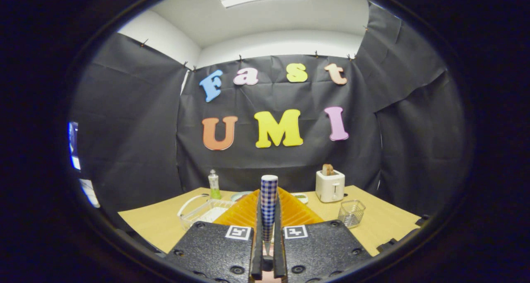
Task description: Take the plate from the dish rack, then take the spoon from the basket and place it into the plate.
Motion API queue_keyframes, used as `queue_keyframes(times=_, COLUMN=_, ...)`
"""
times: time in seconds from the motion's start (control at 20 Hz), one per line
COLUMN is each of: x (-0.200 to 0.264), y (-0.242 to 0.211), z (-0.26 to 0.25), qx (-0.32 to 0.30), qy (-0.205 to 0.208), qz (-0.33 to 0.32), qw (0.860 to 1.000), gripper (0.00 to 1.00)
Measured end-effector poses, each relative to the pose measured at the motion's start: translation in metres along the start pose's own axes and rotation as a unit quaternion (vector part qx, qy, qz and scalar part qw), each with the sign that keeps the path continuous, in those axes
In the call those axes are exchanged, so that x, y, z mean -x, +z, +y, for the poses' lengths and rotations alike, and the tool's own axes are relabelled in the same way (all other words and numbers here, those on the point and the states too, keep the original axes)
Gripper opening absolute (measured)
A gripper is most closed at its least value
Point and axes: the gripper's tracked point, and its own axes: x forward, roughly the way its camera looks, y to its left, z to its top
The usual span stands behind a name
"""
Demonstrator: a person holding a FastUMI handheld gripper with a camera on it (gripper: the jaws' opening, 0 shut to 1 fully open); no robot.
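My gripper (pixel 268 233) clamps the spoon (pixel 268 204), handle upright. I judge the plate (pixel 242 195) lies ahead, slightly left, beyond the fingers.

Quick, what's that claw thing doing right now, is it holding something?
Gripper: shut on the spoon; both fingers press on its blue-checked handle, which stands up between them above the table.

The blue-and-white checked plate (pixel 268 202) stands on edge, upright, pinched between the two black fingers of the gripper (pixel 268 233), its white rim topmost. Behind it lies the orange ribbed dish rack (pixel 296 210) on the wooden table. To its right, near a corner of the rack, sits the small clear wire basket (pixel 351 213); whether it holds a spoon cannot be told.
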Motion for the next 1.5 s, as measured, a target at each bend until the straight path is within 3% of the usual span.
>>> queue_keyframes(times=0.3, x=-0.016, y=-0.069, z=0.009, qx=0.009, qy=-0.019, qz=0.013, qw=1.000, gripper=0.17)
queue_keyframes(times=0.45, x=-0.012, y=-0.085, z=0.008, qx=-0.062, qy=-0.021, qz=0.022, qw=0.998, gripper=0.18)
queue_keyframes(times=0.6, x=-0.009, y=-0.090, z=-0.003, qx=-0.108, qy=-0.020, qz=0.025, qw=0.994, gripper=0.19)
queue_keyframes(times=0.85, x=-0.012, y=-0.089, z=-0.032, qx=-0.117, qy=-0.035, qz=0.025, qw=0.992, gripper=0.27)
queue_keyframes(times=1.05, x=-0.005, y=-0.078, z=-0.058, qx=-0.105, qy=-0.054, qz=0.018, qw=0.993, gripper=0.49)
queue_keyframes(times=1.5, x=0.035, y=-0.024, z=-0.080, qx=-0.094, qy=-0.034, qz=0.042, qw=0.994, gripper=1.00)
